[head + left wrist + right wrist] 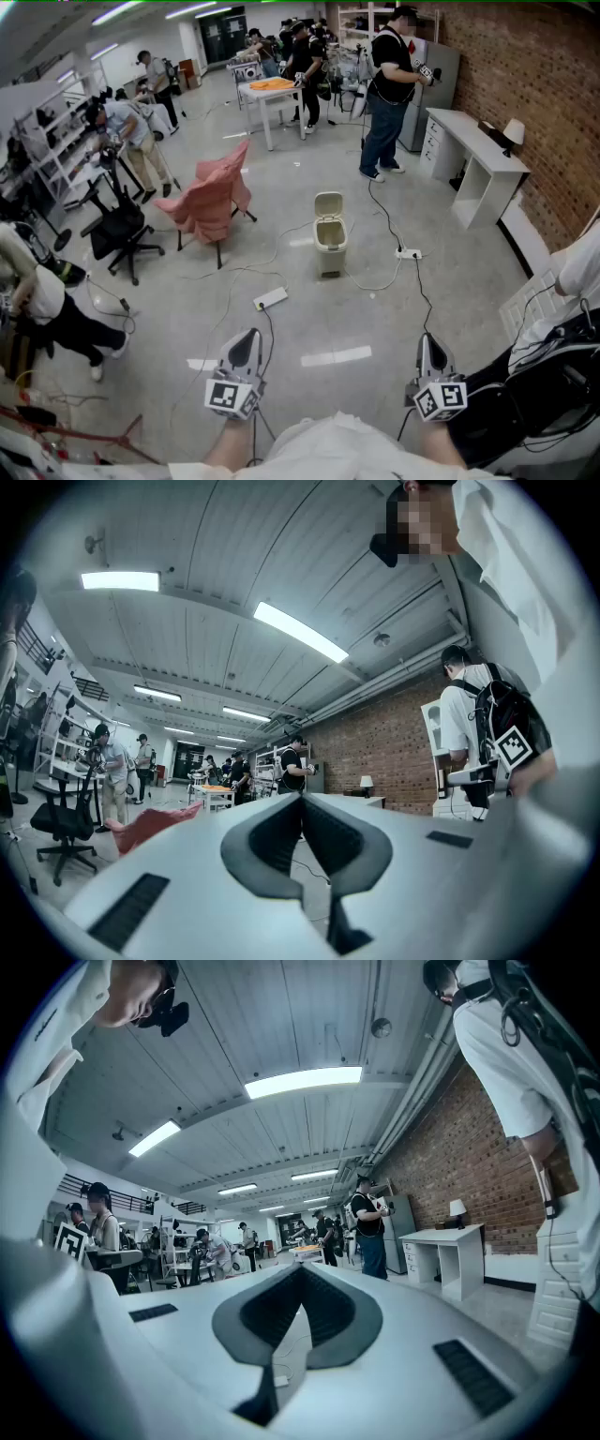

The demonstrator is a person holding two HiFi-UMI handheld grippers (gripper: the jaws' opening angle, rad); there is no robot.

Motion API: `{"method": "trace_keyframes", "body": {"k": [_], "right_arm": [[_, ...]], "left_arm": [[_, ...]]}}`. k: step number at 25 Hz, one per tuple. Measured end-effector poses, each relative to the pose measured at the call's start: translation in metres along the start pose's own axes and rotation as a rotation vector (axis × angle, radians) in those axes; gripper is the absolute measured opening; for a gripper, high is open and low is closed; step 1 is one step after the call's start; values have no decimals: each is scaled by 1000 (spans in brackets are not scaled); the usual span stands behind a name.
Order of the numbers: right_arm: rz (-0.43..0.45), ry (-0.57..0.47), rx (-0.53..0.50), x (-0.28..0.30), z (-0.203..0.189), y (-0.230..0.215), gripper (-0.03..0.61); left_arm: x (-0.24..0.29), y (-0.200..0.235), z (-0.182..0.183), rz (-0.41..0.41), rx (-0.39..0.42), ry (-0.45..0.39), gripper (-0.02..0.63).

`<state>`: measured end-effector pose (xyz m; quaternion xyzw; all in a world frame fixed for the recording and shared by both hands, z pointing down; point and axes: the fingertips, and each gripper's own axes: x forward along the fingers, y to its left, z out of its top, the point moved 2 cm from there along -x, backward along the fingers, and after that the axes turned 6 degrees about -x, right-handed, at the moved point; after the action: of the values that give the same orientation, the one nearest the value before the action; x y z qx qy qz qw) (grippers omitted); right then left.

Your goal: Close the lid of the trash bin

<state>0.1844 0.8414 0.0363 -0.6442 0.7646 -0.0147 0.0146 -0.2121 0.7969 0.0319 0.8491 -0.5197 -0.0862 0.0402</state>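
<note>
A: State of both tools?
B: Left gripper (247, 339): jaws pressed together, nothing between them. Right gripper (428, 342): identical.
A: Target position?
B: The trash bin (329, 248) stands ahead of both grippers, well apart. Its lid (328, 204) is raised upright at the rear, hinge axis crosswise. The left gripper looks marginally nearer.
A: Surroundings?
B: Grey concrete floor (450, 281); draped chair (211, 202) left of the bin, power strip (270, 299) near its front-left, white desk (473, 159) right

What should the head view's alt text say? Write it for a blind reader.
A small beige trash bin stands on the floor, lid up, well ahead of the left gripper and right gripper, both shut, at the bottom edge.
</note>
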Motion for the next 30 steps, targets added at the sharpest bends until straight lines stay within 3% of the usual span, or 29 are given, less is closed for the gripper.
{"method": "trace_keyframes", "body": {"k": [12, 16, 18, 21, 24, 27, 30], "right_arm": [[17, -8, 16, -4, -1, 9, 17], [28, -8, 29, -1, -7, 8, 23], [48, 3, 22, 4, -10, 13, 101], [67, 35, 3, 12, -15, 23, 228], [81, 72, -25, 20, -19, 38, 335], [100, 90, -50, 31, -21, 56, 432], [104, 104, -50, 39, -26, 66, 459]], "left_arm": [[-6, 7, 1, 22, -19, -1, 26], [-2, 5, -4, -9, 3, 23, 29], [3, 6, -5, -31, 15, 28, 39], [9, 8, -12, -66, 14, 52, 234], [13, 12, -23, -84, 39, 97, 343], [17, 25, -24, -75, 36, 119, 379], [21, 40, -27, -70, 23, 130, 397]]}}
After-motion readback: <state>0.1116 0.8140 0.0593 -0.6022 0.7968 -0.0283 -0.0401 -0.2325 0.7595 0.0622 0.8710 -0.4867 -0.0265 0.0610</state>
